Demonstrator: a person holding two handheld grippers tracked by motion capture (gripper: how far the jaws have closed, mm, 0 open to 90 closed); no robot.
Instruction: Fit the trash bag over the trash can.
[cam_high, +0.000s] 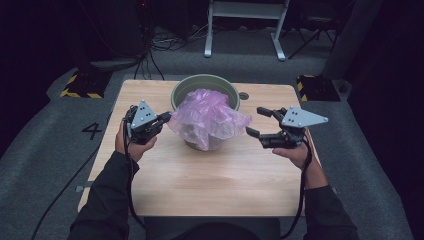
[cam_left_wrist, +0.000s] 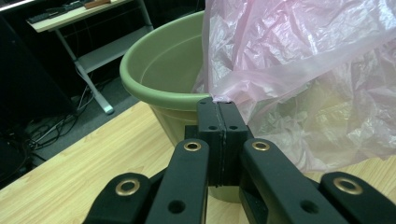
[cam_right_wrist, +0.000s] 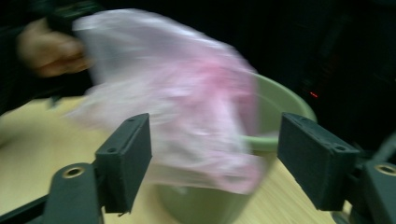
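On a pale wooden table (cam_high: 210, 185), grey carpet (cam_high: 45, 145) around, seemingly dark room.

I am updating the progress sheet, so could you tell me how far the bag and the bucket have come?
Done: the pink bag lies draped over the near rim of the green bucket. In hand: the left gripper is shut on the bag's edge; the right gripper stands open beside it, nothing between its pads. Left: probably spreading the bag open inside the bucket.

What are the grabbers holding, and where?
The left gripper pinches the pink plastic bag by its edge. The right gripper is open, holding nothing.
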